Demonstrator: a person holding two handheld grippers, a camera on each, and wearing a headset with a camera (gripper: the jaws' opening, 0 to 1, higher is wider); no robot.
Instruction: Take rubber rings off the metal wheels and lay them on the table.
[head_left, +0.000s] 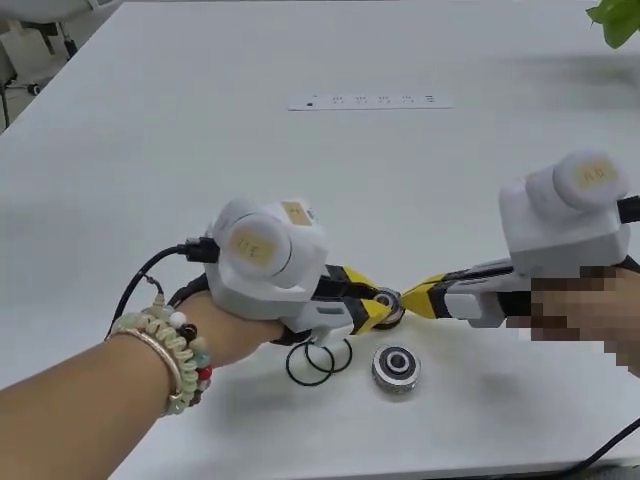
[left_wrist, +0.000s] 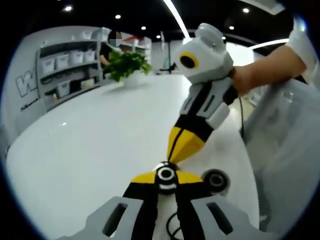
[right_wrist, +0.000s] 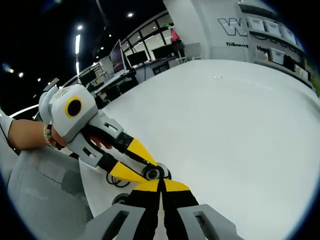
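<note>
My left gripper (head_left: 378, 306) is shut on a small metal wheel (head_left: 389, 305) held just above the white table; in the left gripper view the wheel (left_wrist: 166, 176) sits between the yellow jaw tips. From the right, my right gripper (head_left: 408, 298) comes in with its jaws pressed together and its tip (left_wrist: 172, 159) touching the wheel's rim. I cannot tell whether rubber is pinched there. Two black rubber rings (head_left: 318, 359) lie overlapping on the table below the left gripper. A second metal wheel (head_left: 396, 365) lies flat beside them.
The white table (head_left: 300, 180) stretches far ahead, with a printed strip (head_left: 370, 101) at the back and a green plant (head_left: 617, 20) at the far right corner. A black cable (head_left: 140, 285) trails from the left gripper. The table's near edge runs just below the loose wheel.
</note>
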